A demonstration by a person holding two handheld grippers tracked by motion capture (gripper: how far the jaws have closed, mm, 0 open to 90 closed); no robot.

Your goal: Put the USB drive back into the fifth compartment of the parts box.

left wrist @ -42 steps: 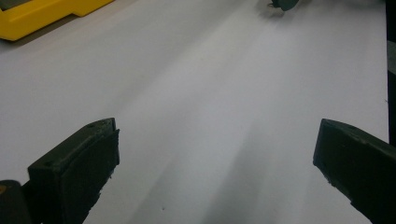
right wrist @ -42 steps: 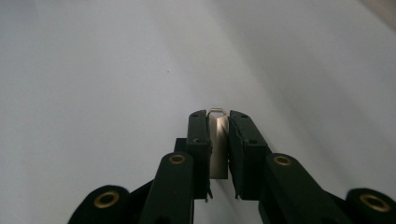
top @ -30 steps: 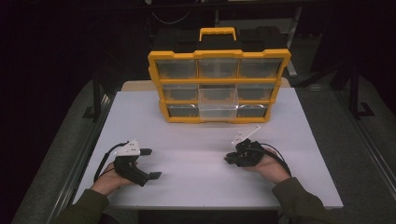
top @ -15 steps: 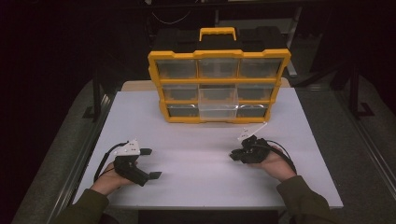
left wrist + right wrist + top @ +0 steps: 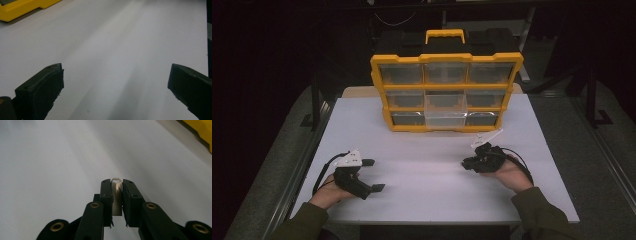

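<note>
My right gripper [image 5: 116, 185] is shut on a small thin silver metal piece [image 5: 116, 196] that stands upright between its pads, its tip just past the jaw ends. In the high view the right gripper [image 5: 468, 164] rests low over the white table at the right and points left. At the left my left gripper [image 5: 374, 175] lies in the hand with its jaws wide apart. The left gripper view has its fingers [image 5: 42, 87] spread over bare table with nothing between them.
A yellow organiser box [image 5: 446, 92] with clear drawers and a carry handle stands upright at the back middle of the white table [image 5: 427, 165]. Its yellow corner [image 5: 22, 7] lies far ahead of the left gripper. Dark floor surrounds the table.
The right hand has rocked a little on the spot, and the grey plate on its gripper dipped from sight and shows again. The left hand has stayed still.
</note>
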